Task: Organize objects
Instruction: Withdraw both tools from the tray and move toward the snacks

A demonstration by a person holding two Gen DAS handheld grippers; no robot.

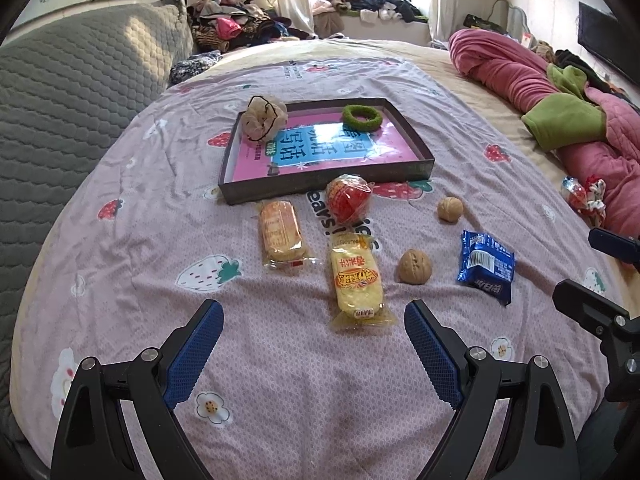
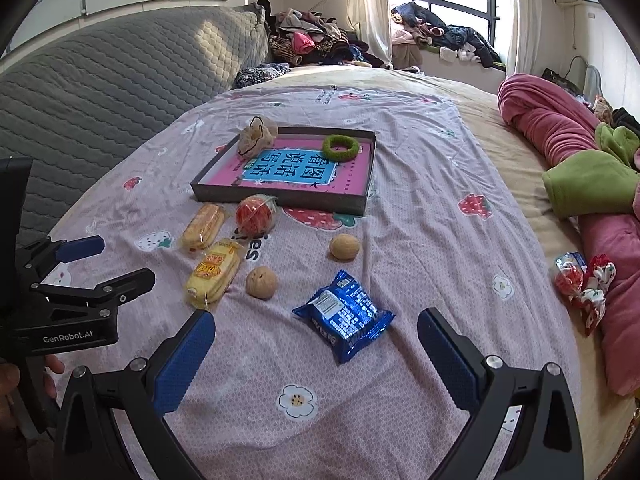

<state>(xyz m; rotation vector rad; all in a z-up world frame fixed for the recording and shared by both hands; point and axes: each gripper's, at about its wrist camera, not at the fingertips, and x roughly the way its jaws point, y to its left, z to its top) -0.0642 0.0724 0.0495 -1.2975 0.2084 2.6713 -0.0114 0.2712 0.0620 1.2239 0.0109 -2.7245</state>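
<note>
From the left wrist view, the left tongs (image 1: 314,338) hang over the near part of the bed (image 1: 280,400), tilted down toward its pink strawberry-print sheet, blue pads wide apart and nothing between them. Just beyond their tips lies a yellow cake packet (image 1: 355,280); an orange cake packet (image 1: 280,234) lies to its left and a red wrapped snack (image 1: 347,199) behind it, close to the dark tray (image 1: 320,190). The tray holds a pink book (image 1: 312,148), a green ring (image 1: 362,118) and, at its far left corner, a beige scrunchie (image 1: 264,118). Two walnuts (image 1: 415,266) and a blue packet (image 1: 486,266) lie to the right. Parts of the right tongs show at the right edge.

From the right wrist view, the right tongs (image 2: 314,344) also slant down over the bed, pads apart and empty, with the blue packet (image 2: 344,314) lying just ahead between their tips, untouched. The left tongs (image 2: 116,262) reach in from the left edge, spread open, a person's fingers (image 2: 52,372) below them.
</note>
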